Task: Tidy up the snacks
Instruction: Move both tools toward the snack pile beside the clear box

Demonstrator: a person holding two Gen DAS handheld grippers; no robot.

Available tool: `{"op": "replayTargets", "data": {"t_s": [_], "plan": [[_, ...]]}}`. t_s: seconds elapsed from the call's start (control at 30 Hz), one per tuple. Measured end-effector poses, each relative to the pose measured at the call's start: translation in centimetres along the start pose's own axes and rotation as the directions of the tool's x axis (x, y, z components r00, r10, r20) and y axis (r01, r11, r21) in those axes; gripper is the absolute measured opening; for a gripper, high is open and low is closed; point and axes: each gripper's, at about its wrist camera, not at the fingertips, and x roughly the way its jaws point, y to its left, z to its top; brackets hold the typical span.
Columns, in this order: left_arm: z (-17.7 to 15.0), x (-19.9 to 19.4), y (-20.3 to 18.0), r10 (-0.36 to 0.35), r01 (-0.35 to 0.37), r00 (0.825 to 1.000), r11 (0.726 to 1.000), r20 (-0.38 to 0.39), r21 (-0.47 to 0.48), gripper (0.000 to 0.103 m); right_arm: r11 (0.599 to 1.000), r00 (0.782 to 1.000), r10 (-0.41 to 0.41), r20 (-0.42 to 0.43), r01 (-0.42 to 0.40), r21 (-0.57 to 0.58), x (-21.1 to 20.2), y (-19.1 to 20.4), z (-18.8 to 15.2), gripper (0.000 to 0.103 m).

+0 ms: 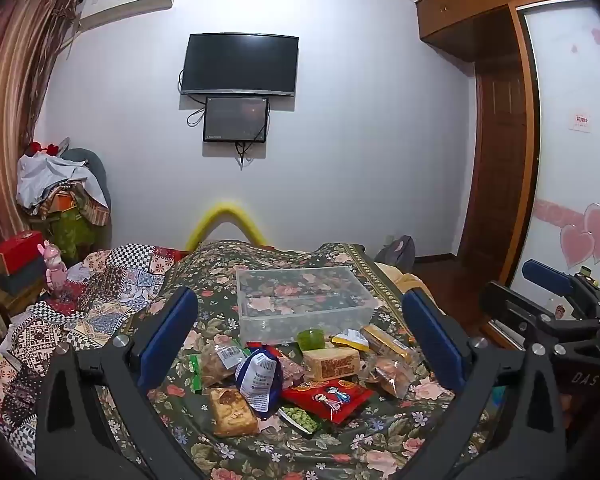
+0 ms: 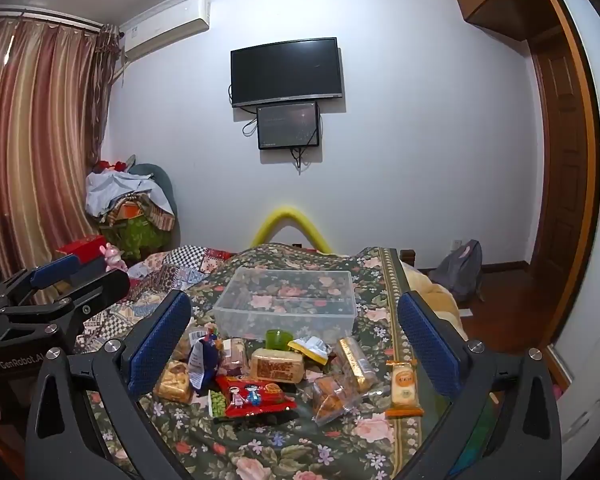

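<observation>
Clear plastic box (image 1: 306, 300), open-topped and with nothing inside, standing on a bed under a dark floral bedspread (image 1: 340, 448). Loose snacks lie in a heap just in front of the box, on its near side.

Left wrist view: left tongs (image 1: 300, 336) spread wide and holding nothing, the blue pads (image 1: 168, 332) framing the heap from either side. Within the heap: a blue-and-white packet (image 1: 260, 376) standing up near the middle; a red packet (image 1: 326, 398) with cartoon figures lying flat beside it; a bag of green peas (image 1: 300, 419) partly under the red packet; a golden-brown pastry pack (image 1: 232, 411) at the near left; a tan wrapped cake (image 1: 331, 363) behind the red packet; a small green cup (image 1: 311, 338) nearest the box wall.

Right wrist view: right tongs (image 2: 294, 340) likewise spread wide and holding nothing, level with the heap. An orange-and-white wrapper (image 2: 405, 389) lies at the right edge of the heap, slightly apart from the rest, on the patterned border of the bedspread. A clear bag of brown pieces (image 2: 334, 396) sits between it and the red packet. The left tongs appear at the left edge of this view, raised above a patchwork quilt (image 2: 168, 276).

Background: a dark television (image 2: 287, 71) mounted on the white wall, with a smaller screen (image 2: 288, 125) directly below it; striped curtains (image 2: 40, 140) at the left.
</observation>
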Motion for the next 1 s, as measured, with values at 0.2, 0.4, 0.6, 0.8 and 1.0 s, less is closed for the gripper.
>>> {"op": "replayTargets", "data": {"t_s": [0.2, 0.4, 0.6, 0.8, 1.0], "plan": [[0.0, 0.1, -0.1, 0.001, -0.001, 1.0, 1.0, 0.0, 0.001, 0.103, 1.0, 1.0, 0.001, 0.005, -0.001, -0.002, -0.1, 0.1, -0.1, 0.103], [0.1, 0.1, 0.0, 0.001, -0.001, 1.0, 1.0, 0.001, -0.002, 0.103, 1.0, 1.0, 0.001, 0.005, -0.001, -0.001, -0.1, 0.2, -0.1, 0.103], [0.0, 0.2, -0.2, 0.002, -0.002, 1.0, 1.0, -0.008, -0.001, 0.103, 1.0, 1.0, 0.001, 0.006, -0.001, 0.002, -0.1, 0.2, 0.0, 0.103], [0.1, 0.5, -1.2, 0.001, -0.001, 1.0, 1.0, -0.007, -0.001, 0.103, 1.0, 1.0, 0.001, 0.005, -0.001, 0.004, 0.0, 0.1, -0.1, 0.103], [-0.2, 0.7, -1.0, 0.0, 0.0, 1.0, 1.0, 0.001, 0.003, 0.103, 1.0, 1.0, 0.003, 0.001, -0.003, 0.003, 0.1, 0.1, -0.2, 0.103]]}}
